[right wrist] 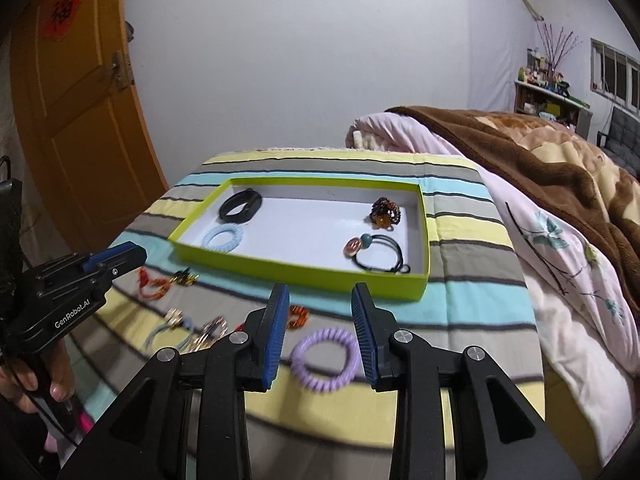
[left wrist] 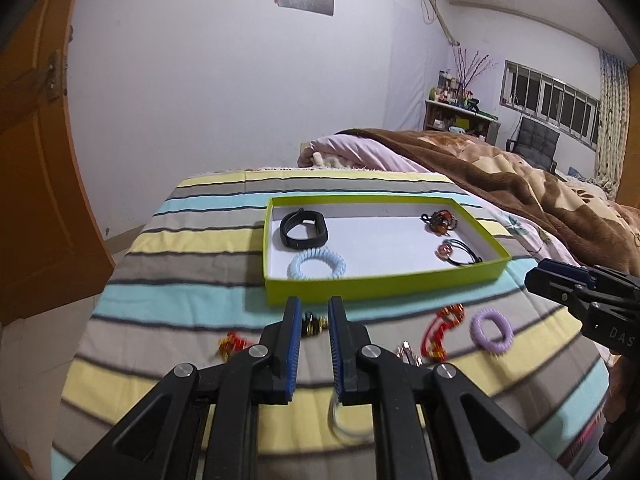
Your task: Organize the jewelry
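A green tray (left wrist: 384,282) (right wrist: 288,266) lies on the striped bedspread and holds a black band (left wrist: 303,229) (right wrist: 241,205), a pale blue coil tie (left wrist: 317,265) (right wrist: 223,237), a brown beaded piece (left wrist: 440,221) (right wrist: 385,211) and a black tie with a charm (left wrist: 460,252) (right wrist: 376,254). My left gripper (left wrist: 314,312) is open, over a dark and gold piece (left wrist: 313,325). My right gripper (right wrist: 320,300) is open, just above a purple coil tie (right wrist: 325,354) (left wrist: 491,331). Red bracelets (left wrist: 440,330) (right wrist: 154,282) and other small pieces lie in front of the tray.
A brown blanket (left wrist: 520,184) and pink quilt (right wrist: 560,264) are heaped to the right. An orange door (right wrist: 76,120) stands at the left, past the bed's edge. A shelf and a window (left wrist: 548,100) are far back on the right.
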A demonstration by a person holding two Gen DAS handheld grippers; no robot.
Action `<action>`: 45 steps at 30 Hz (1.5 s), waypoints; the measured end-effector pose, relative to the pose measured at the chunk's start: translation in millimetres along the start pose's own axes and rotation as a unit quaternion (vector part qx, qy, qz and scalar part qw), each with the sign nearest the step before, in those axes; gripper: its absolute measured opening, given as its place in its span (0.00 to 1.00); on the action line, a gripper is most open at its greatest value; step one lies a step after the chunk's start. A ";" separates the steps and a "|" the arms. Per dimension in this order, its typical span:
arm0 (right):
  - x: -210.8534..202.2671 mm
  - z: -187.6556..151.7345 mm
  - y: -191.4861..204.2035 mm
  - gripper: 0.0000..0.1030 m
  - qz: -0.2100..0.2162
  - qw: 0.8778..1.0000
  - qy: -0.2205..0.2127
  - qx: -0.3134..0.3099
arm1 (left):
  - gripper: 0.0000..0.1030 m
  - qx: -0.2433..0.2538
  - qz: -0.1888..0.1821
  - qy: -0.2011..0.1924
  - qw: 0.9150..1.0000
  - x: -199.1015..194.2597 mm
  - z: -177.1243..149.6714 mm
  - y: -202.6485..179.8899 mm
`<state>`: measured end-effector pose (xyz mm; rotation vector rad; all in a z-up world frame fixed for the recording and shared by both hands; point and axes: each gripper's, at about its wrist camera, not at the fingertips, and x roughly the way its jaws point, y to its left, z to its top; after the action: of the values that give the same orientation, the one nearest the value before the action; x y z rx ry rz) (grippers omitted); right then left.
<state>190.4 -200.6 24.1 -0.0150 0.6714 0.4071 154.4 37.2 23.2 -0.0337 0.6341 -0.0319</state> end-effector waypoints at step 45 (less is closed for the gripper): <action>-60.0 -58.1 22.9 0.32 0.026 1.000 -0.005 0.006 | 0.12 -0.010 -0.023 0.009 1.000 -66.6 -63.0 -4.3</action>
<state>104.5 -209.4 17.5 0.0167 0.6645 0.4531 63.4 34.2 12.0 -0.0669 0.6523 -0.0695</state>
